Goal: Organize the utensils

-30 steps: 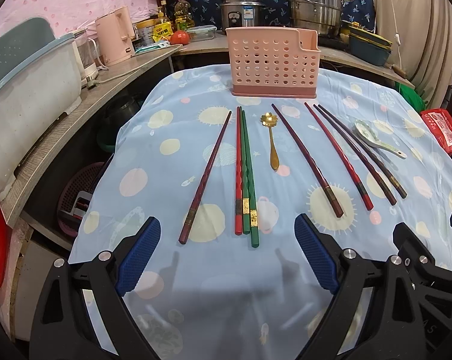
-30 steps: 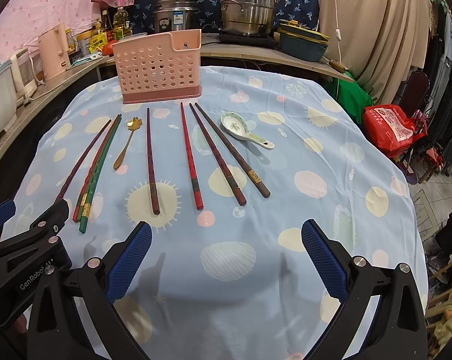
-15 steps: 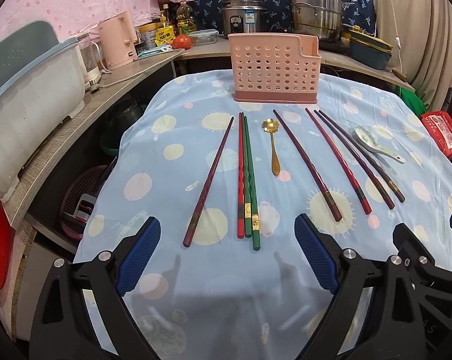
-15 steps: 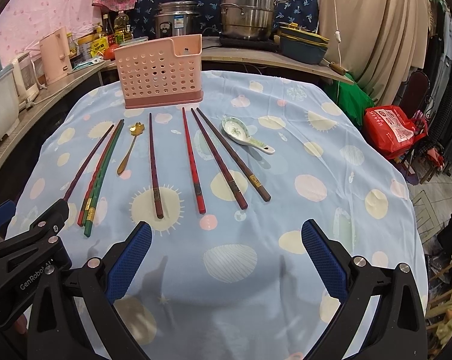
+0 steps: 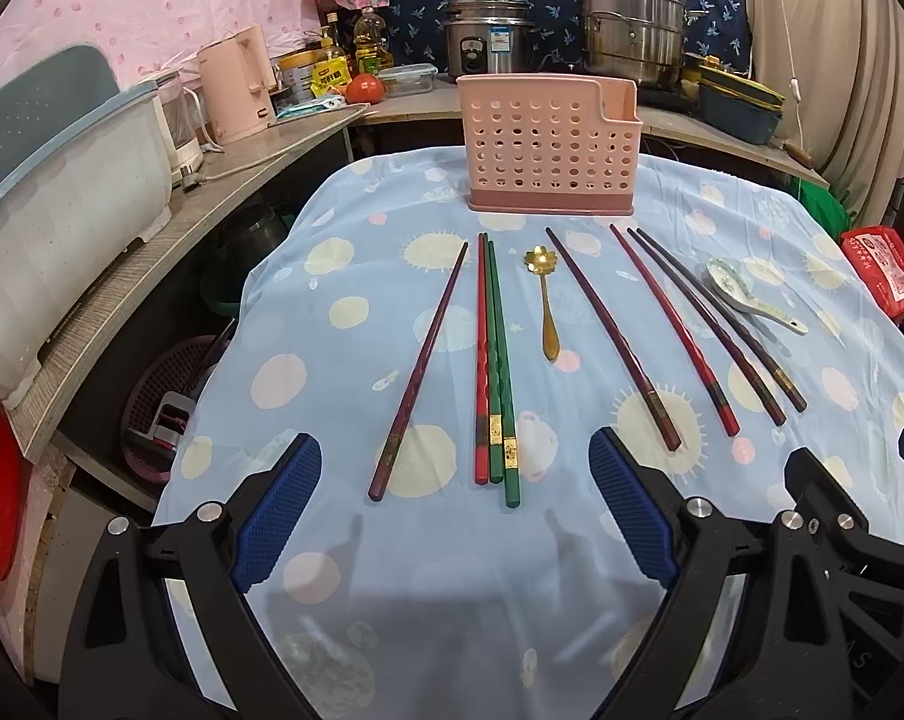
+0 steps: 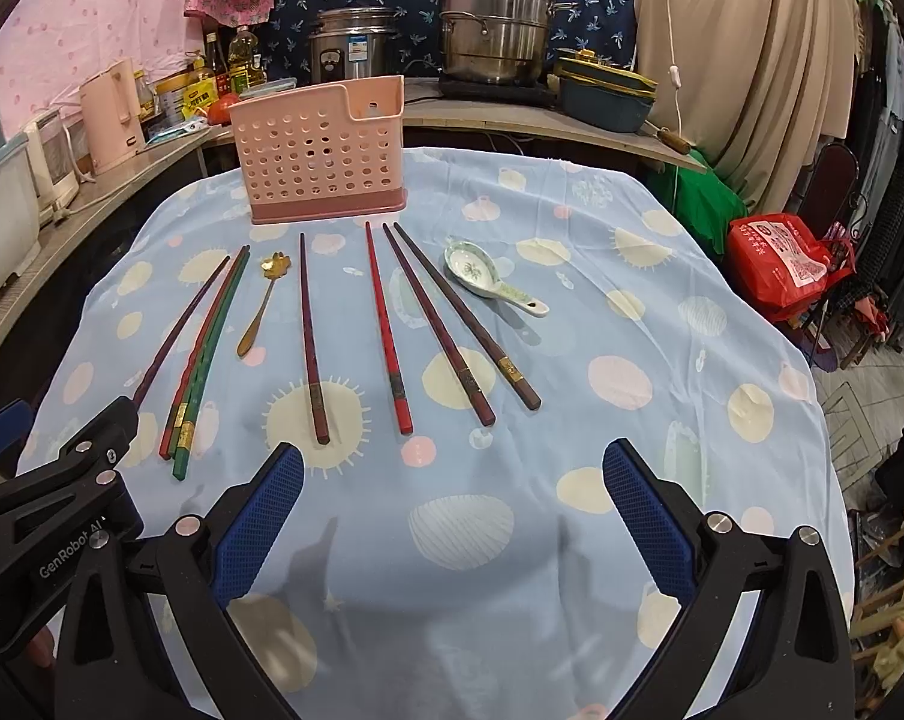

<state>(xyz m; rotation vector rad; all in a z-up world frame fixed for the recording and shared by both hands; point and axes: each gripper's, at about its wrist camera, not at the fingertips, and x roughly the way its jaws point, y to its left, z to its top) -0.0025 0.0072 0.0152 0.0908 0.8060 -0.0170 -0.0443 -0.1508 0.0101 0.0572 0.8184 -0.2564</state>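
Both wrist views have drifted slightly back and up, so the pink caddy (image 5: 549, 147) sits a little lower in frame than a second ago. Left gripper (image 5: 454, 513) and right gripper (image 6: 452, 516) hang spread wide and empty over the tablecloth (image 6: 661, 324). Ahead of the left jaws lie three touching chopsticks (image 5: 495, 360); a gold spoon (image 5: 543, 300) lies beyond. A pinch there would likely drag up several sticks. Ahead and right of the right jaws, the ceramic spoon (image 6: 487, 279) looks slippery.

The table (image 5: 356, 600) (blue spotted cloth) bears chopsticks (image 5: 495, 360), two spoons (image 5: 544, 300), a holder (image 5: 550, 144).
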